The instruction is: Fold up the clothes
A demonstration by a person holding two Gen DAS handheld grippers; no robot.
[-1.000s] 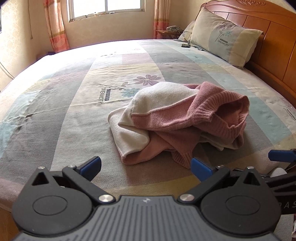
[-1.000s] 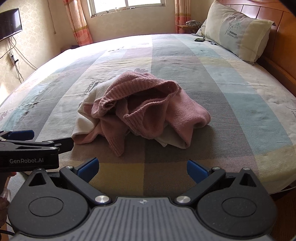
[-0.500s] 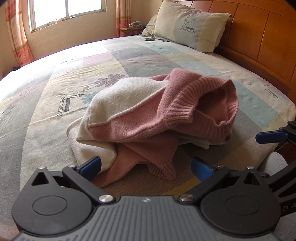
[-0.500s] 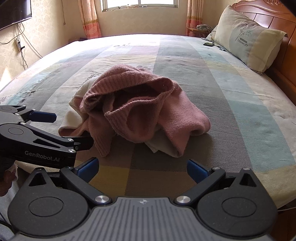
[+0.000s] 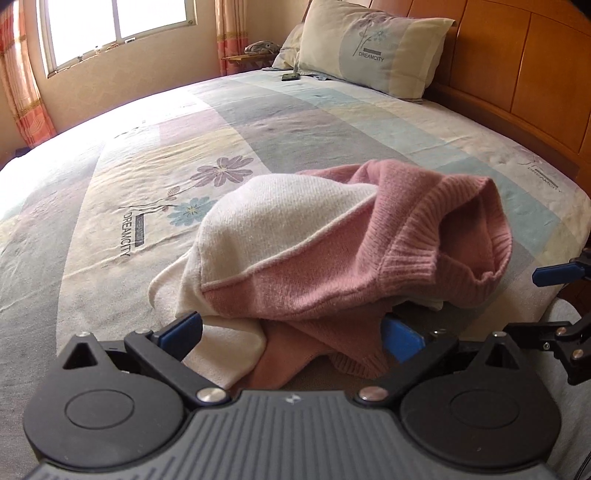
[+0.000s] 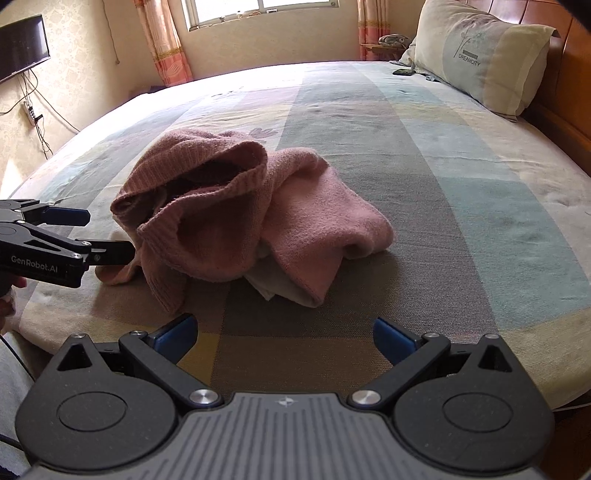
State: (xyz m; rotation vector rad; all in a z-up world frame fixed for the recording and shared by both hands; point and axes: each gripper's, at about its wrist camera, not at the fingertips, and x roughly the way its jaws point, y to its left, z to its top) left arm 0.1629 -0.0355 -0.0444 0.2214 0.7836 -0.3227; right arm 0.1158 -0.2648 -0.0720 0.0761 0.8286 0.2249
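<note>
A crumpled pink and cream knit sweater (image 5: 332,254) lies in a heap on the bed near its front edge; in the right wrist view the sweater (image 6: 243,214) shows mostly pink with a ribbed opening on top. My left gripper (image 5: 291,332) is open, its blue pads on either side of the sweater's near edge, with cream and pink folds between them. From the right wrist view the left gripper (image 6: 103,236) reaches the heap's left side. My right gripper (image 6: 282,334) is open over bare bedspread, a short way in front of the sweater.
The bedspread (image 6: 443,166) is a patchwork of pale colours with flower prints. A pillow (image 5: 373,48) leans on the wooden headboard (image 5: 535,70) at the right. A small dark device (image 5: 290,76) lies near the pillow. A window (image 6: 273,11) and curtains stand behind.
Both grippers have moved forward toward the sweater. The left one now has its open fingers around the heap's near edge; the right one has closed in but stays short of it.
</note>
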